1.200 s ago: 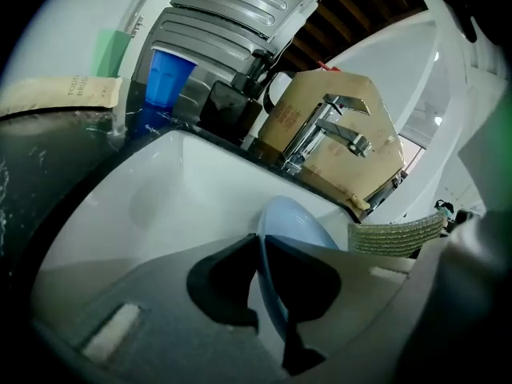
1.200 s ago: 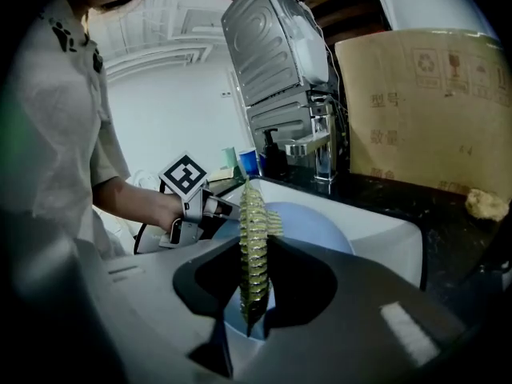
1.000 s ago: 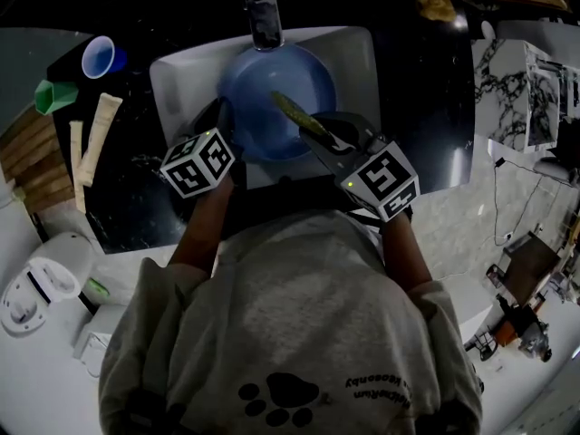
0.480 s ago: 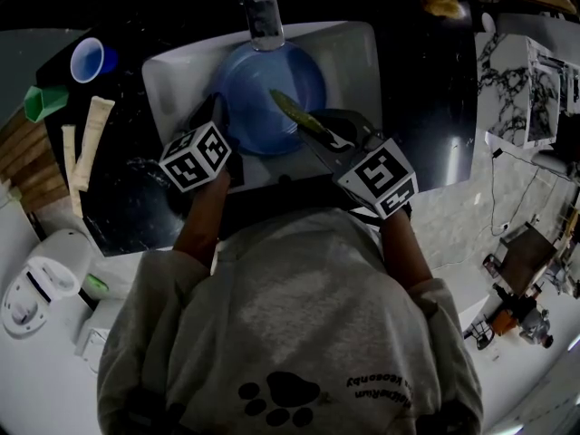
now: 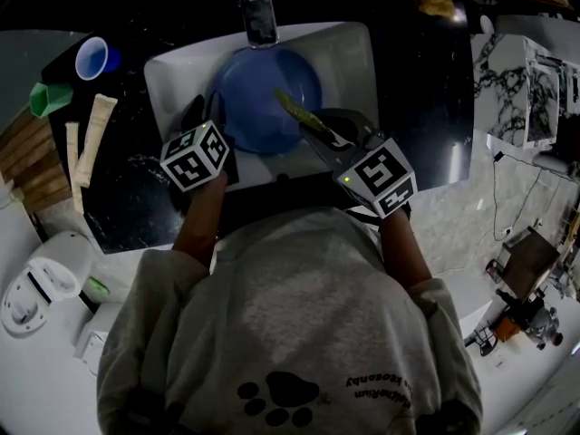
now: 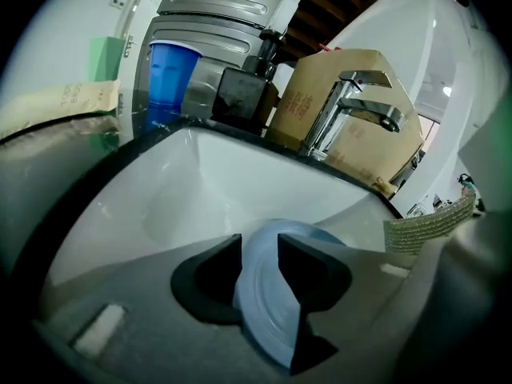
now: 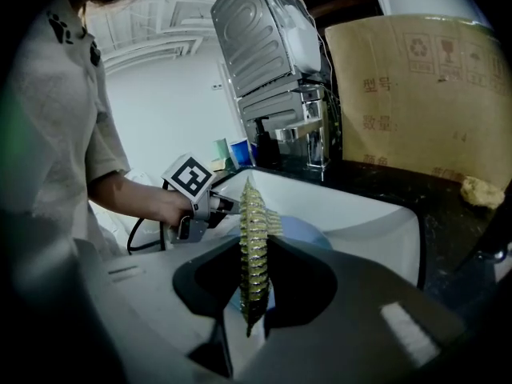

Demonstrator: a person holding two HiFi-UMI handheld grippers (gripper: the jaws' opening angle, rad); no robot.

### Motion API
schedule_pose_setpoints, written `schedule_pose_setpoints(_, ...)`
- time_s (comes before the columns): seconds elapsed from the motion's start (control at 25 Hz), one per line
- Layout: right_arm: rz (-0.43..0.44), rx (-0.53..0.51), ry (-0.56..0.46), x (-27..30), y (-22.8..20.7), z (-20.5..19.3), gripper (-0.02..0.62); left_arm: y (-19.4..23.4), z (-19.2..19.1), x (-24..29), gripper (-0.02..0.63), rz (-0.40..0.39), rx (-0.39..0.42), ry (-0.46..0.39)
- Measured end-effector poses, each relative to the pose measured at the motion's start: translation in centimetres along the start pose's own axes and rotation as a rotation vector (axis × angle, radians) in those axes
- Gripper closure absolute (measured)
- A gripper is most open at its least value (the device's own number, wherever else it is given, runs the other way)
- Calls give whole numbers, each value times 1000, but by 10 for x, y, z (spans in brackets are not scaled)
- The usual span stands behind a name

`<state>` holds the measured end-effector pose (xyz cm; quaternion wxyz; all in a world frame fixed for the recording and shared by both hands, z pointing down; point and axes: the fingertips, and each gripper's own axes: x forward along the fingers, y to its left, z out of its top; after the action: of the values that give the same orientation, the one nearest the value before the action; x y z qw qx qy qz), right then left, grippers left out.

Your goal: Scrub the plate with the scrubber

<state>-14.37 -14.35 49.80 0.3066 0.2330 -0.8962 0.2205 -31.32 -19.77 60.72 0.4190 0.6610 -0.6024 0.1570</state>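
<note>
One white sink point(image 5: 172, 71) in a black desk point(image 5: 417, 98): left gripper point(image 6: 258, 245) fingers point(image 6: 210, 277) just opening around the plate point(image 5: 263, 98), right gripper point(image 7: 254, 246) clenching the scrubber point(image 7: 252, 210).

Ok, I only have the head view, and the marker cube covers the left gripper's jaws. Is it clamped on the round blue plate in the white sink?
Observer: No. The left gripper has just been opening its jaws. The round blue plate has its rim standing loose between them.
Operator: And the other one?
Observer: The right gripper is shut on the yellow-green mesh scrubber, which stands edge-on and upright in its own view.
</note>
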Motion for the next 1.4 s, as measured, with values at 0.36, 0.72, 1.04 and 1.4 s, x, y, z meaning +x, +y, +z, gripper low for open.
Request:
schedule_pose_setpoints(0.36,-133,8,5,-20,-16,-8,523,-28,8,-26,463,-34,171,-6)
schedule_pose_setpoints(0.72,-254,-41,-37,-40,-28,-5,522,-73,18,-71,606,-88,238,-99)
schedule_pose_setpoints(1.04,-421,-131,-231,-85,-23,28,522,-134,32,-127,606,-133,312,-279)
schedule_pose_setpoints(1.4,-526,-164,-512,-164,-1,69,523,-204,67,-201,606,-175,375,-544)
